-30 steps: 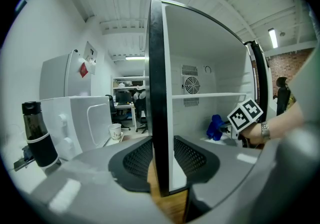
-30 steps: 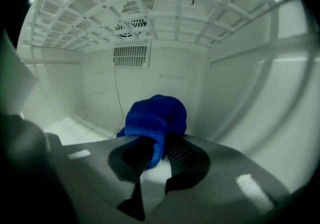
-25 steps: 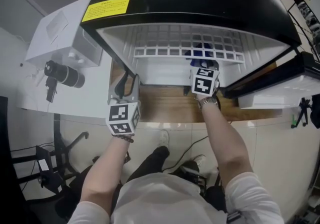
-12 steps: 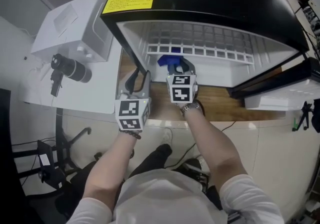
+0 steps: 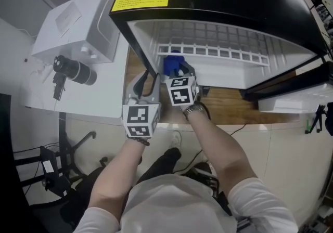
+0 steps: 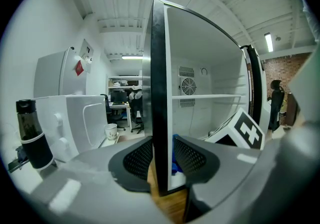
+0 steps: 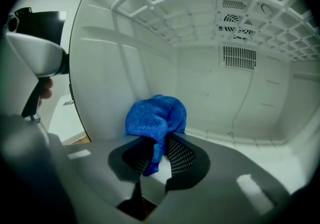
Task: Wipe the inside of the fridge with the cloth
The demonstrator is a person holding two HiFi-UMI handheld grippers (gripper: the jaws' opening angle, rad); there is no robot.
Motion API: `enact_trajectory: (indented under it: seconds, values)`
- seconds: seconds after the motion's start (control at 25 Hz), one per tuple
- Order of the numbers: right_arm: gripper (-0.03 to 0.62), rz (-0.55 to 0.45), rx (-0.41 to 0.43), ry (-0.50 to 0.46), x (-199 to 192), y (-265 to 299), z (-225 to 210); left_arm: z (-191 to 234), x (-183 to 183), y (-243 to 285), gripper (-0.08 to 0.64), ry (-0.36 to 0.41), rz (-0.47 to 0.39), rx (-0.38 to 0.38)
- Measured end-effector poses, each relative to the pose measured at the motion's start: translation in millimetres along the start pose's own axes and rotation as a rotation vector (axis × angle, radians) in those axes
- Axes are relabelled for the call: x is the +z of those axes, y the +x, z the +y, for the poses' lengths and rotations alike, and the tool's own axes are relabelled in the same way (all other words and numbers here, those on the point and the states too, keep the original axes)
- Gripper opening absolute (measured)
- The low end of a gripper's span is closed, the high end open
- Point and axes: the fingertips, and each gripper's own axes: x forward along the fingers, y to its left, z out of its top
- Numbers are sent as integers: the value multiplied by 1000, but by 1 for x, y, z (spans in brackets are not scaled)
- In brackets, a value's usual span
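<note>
While the left tool (image 6: 161, 157) is seemingly clamping the fridge wall (image 6: 159, 68), the right tool (image 7: 157, 155) is pinching only a fold of the cloth (image 7: 156, 115), risking wall friction tugging it free.

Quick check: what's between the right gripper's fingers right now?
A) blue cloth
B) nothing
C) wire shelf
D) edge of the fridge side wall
A: the right gripper view shows the right gripper closed on the bunched blue cloth, inside the fridge.
</note>
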Motion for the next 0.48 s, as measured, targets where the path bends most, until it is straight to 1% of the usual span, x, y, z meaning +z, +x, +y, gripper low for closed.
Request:
enact_trajectory:
  seconds: [0.24,0.48]
  values:
    - [74,34,-52,10,-13,-5,-21,1,-2,-1,124,0,14,-1]
    - [74,40,-113,33,-22,-18,-55,0,-1,0,124,-1,8,1]
